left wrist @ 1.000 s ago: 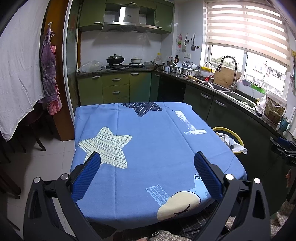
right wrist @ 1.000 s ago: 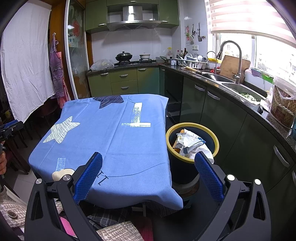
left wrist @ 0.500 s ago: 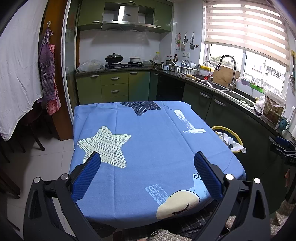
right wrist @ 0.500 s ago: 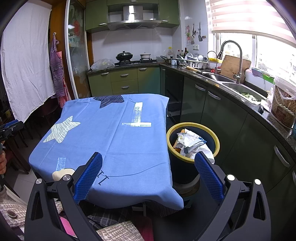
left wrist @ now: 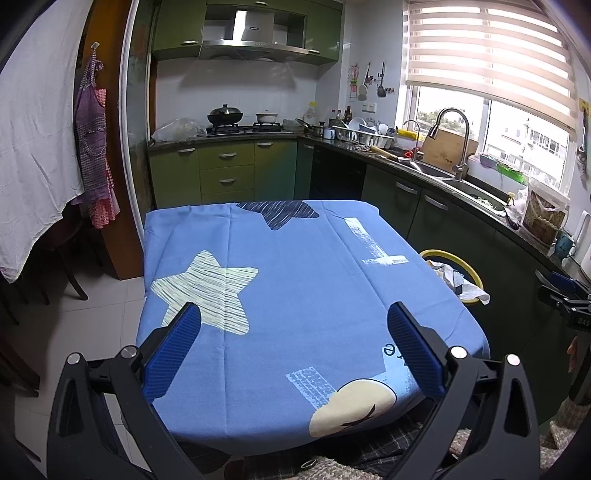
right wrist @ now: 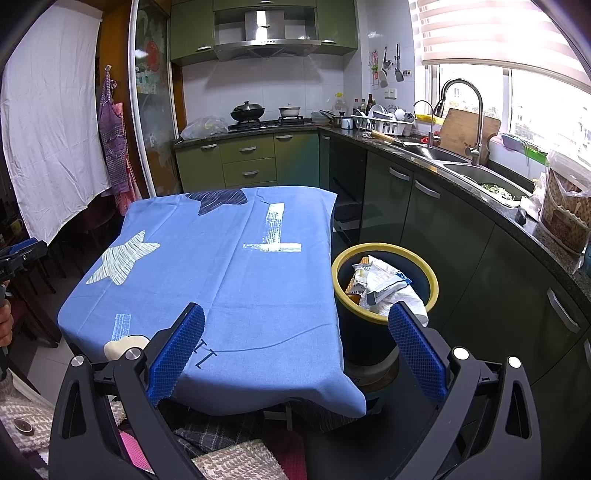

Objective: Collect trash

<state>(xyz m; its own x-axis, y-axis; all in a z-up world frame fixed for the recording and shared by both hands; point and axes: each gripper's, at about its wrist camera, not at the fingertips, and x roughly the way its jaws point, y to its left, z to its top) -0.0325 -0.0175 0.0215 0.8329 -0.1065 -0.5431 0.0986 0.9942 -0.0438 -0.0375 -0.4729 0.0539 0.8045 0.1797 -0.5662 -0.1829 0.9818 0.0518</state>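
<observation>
Crumpled paper and wrapper trash (right wrist: 382, 282): heaped in yellow-rimmed dark round bin (right wrist: 434, 282) beside blue star-print tablecloth (right wrist: 229, 266), likely handy for table clearing. Left gripper (left wrist: 293, 349), right gripper (right wrist: 295, 345): spread wide, holding nothing.

A matt blue cloth tablecloth (left wrist: 295, 295), softly creased and printed with brushed stars, covers the table. The grippers' fingers (right wrist: 177, 350) carry blue ribbed pads on matt black plastic frames with bright metal screws. At right, crumpled white paper and glossy wrappers (right wrist: 384, 284) fill a dark bin (right wrist: 365, 339) with a smooth yellow plastic rim. Far off stand glossy green cabinets (left wrist: 229, 173), a brushed steel range hood (left wrist: 255, 33), a polished metal faucet (right wrist: 465, 110), a speckled stone countertop (right wrist: 424, 155) and a wooden cutting board (right wrist: 465, 133).
</observation>
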